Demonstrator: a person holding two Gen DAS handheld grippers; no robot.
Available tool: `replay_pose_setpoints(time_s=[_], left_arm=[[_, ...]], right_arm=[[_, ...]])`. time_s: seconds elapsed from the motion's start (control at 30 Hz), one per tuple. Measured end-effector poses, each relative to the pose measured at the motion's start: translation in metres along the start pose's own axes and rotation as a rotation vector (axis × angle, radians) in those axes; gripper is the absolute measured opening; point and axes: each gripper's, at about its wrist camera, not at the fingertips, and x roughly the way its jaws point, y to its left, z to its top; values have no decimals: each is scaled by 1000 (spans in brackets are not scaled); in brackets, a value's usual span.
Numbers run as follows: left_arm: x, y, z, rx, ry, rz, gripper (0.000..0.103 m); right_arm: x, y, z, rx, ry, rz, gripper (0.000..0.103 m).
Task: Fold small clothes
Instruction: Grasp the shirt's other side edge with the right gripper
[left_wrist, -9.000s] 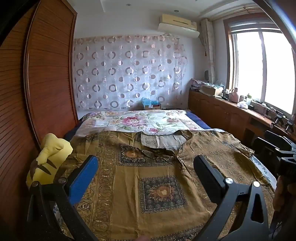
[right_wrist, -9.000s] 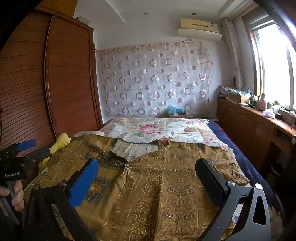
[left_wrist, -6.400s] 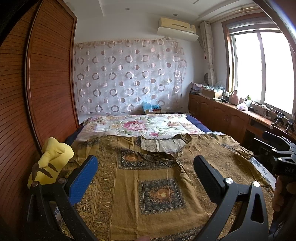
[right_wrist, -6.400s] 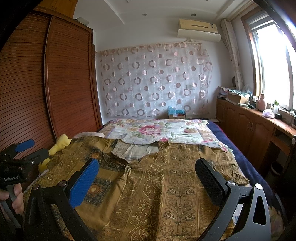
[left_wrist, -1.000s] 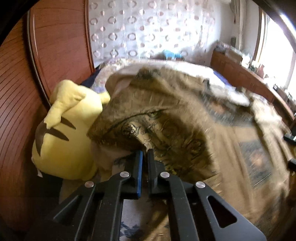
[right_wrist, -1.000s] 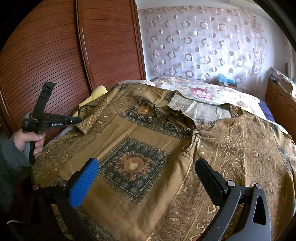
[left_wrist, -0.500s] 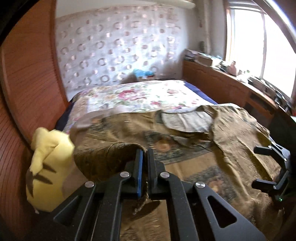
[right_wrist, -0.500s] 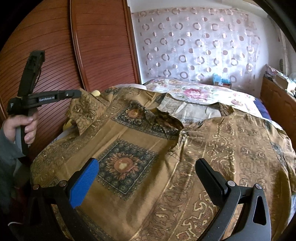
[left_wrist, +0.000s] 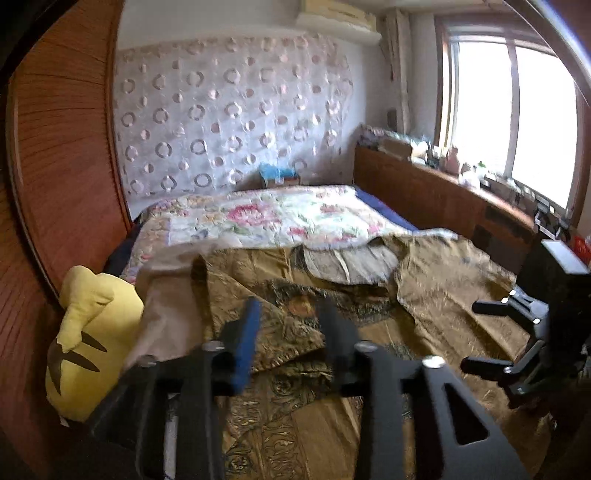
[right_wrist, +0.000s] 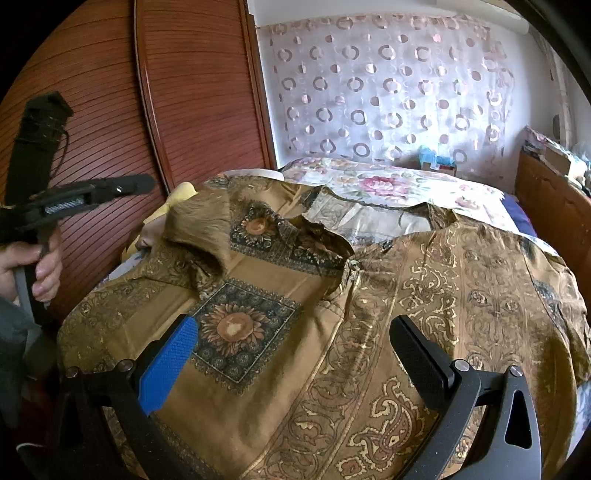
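Note:
A brown and gold patterned shirt lies spread on the bed, collar toward the far wall. Its left sleeve is folded inward over the chest; it also shows in the left wrist view. My left gripper is open just above that folded sleeve, holding nothing; in the right wrist view it hovers at the left. My right gripper is open and empty above the lower front of the shirt; in the left wrist view it is at the right edge.
A yellow plush toy lies at the bed's left edge against the wooden wardrobe doors. A floral quilt covers the far half of the bed. A wooden cabinet with clutter runs under the window on the right.
My left gripper, shut on the left sleeve half a second ago, has opened and let it go; the sleeve now rests folded over the shirt. The right gripper stayed open over the shirt.

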Motion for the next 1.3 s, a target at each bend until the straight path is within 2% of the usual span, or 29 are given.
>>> replay_pose_setpoints(time_s=[0.07,0.1,0.13,0.3,0.47,0.57,0.73,0.83,0.93,1.07,1.2,1.3], left_arm=[[-8,7,-1,-18,-20,11,43],[-10,9,-2,-22,-23,22,49],[-14,14,-3,-23,-29,39,60],[-23,26,-10,-48,-52,59,76],[-33,37,-21,-74,-74,113,76],[-33,44,-27,-85,-56,117,76],[-35,55,-41,-97,-37,140,76],[-35,60,-47,-114,-32,153,76],[-34,64,-50,-123,-25,157,76],[-32,66,-53,-125,-20,157,76],[-29,65,-57,-123,-14,156,76],[-26,62,-60,-117,-6,152,76]], right_arm=[[2,2,4,-15,0,3,103],[2,3,7,-25,-2,8,101],[3,4,10,-38,-3,9,101],[12,14,35,-109,-24,46,95],[39,32,57,-199,-21,88,90],[68,44,67,-243,26,117,85],[119,64,79,-275,110,189,66],[147,75,85,-293,152,192,55],[167,91,88,-345,183,203,55],[180,107,89,-416,212,171,55],[188,108,93,-419,242,153,54],[189,106,98,-391,235,136,42]])
